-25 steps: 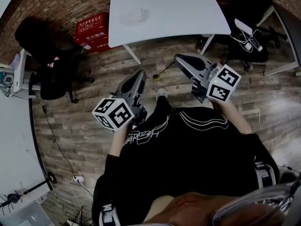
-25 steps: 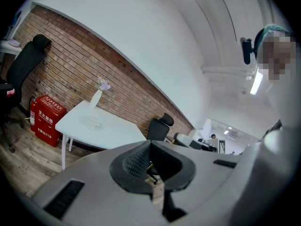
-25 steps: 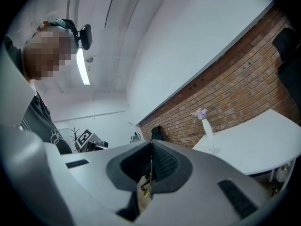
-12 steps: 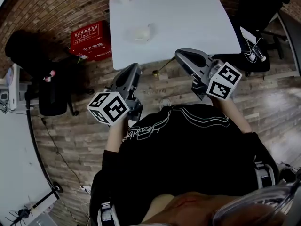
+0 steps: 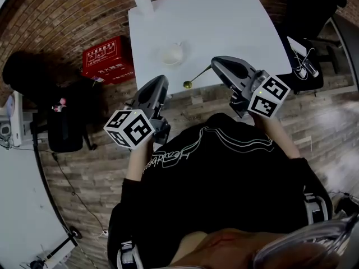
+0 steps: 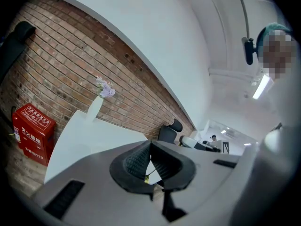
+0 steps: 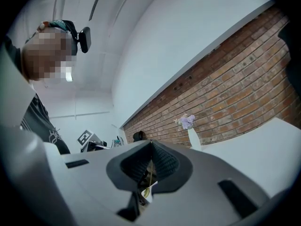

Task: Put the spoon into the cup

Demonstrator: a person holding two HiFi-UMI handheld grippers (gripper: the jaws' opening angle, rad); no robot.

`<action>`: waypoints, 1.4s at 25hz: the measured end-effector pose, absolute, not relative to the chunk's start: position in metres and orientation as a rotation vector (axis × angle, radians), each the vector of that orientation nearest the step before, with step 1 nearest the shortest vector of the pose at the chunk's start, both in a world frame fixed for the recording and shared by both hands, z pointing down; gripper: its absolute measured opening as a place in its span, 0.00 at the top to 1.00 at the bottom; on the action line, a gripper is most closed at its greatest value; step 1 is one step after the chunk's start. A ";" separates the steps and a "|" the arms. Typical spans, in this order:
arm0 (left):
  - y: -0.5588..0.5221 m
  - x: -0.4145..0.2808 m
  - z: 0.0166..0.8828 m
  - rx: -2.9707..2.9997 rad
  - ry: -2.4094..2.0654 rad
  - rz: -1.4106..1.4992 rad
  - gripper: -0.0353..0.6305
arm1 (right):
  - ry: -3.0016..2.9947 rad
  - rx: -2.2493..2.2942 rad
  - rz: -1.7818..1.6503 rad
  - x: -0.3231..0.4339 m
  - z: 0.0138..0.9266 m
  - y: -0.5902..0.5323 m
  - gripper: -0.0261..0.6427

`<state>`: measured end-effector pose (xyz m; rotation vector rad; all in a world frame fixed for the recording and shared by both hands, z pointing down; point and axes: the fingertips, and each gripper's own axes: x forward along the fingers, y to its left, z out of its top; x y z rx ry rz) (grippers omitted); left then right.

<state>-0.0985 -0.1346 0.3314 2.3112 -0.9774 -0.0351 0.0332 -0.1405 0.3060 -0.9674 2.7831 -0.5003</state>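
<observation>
The right hand-held gripper (image 5: 213,63) is clenched on the spoon (image 5: 197,75). In the right gripper view the thin handle runs down between the two ribbed pads, which are pressed together on it, and the golden bowl hangs just below them. From the head view the spoon sticks out of the jaw tips towards the left gripper, and its bowl sits over the near edge of the white surface (image 5: 230,21); whether it touches the surface cannot be told. The cup (image 5: 172,54) stands upright on the surface close to that same edge, near the spoon's bowl but apart from it, and it is pale and blurred against the white top. The left hand-held gripper (image 5: 160,80) is closed with nothing in it: in its own view the pads meet at the tip and only a small gap shows lower down, through which a far-off glint of the spoon can be seen. Its tips lie at the near edge of the surface, short of the cup. Both grippers are held in front of the person's black shirt, above the wooden floor (image 5: 196,102). At the far left corner of the surface stands a white vase (image 5: 143,1) with pale flowers. A red box (image 5: 106,58) sits on the floor beside the surface, against the brick wall (image 5: 67,10).
</observation>
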 end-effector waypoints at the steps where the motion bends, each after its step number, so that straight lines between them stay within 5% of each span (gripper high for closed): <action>1: -0.138 -0.098 0.333 2.307 -0.977 -0.030 0.94 | 2.783 -0.966 -0.508 0.034 0.307 -0.145 0.96; 35: -0.254 -0.124 0.414 2.024 -1.151 0.025 0.94 | 2.938 -0.877 -0.763 -0.008 0.410 -0.321 0.96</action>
